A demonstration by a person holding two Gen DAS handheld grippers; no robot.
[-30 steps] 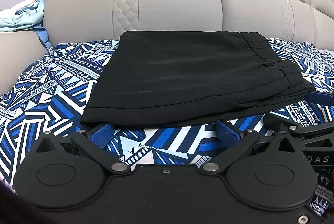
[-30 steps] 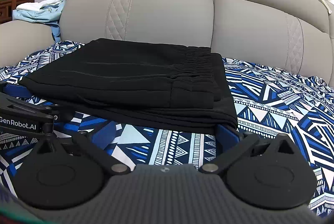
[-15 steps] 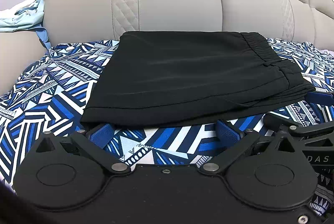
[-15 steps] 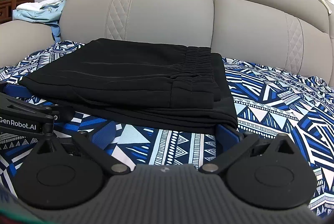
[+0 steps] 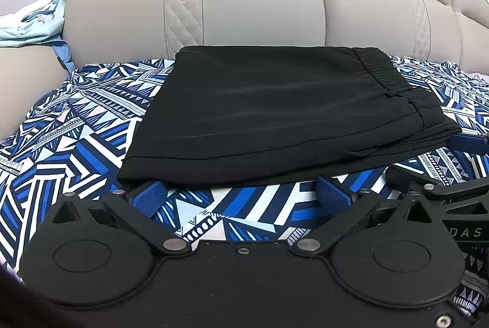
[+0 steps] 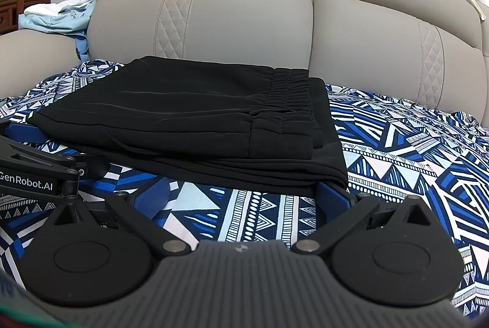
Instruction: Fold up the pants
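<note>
Centrally, the black pants (image 5: 275,111) lay folded flat on the patterned bed cover (image 5: 76,144), near the grey headboard (image 5: 244,1). Left gripper (image 5: 241,193) and right gripper (image 6: 241,193) rested at the near edge, jaws apart, holding nothing.

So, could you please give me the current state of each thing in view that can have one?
black pants: folded into a flat stack, waistband to the right, lying on the patterned sheet.
left gripper: open, at the stack's near edge, gripping nothing.
right gripper: open, at the stack's near edge, gripping nothing.
light blue garment: crumpled on the armrest.
</note>
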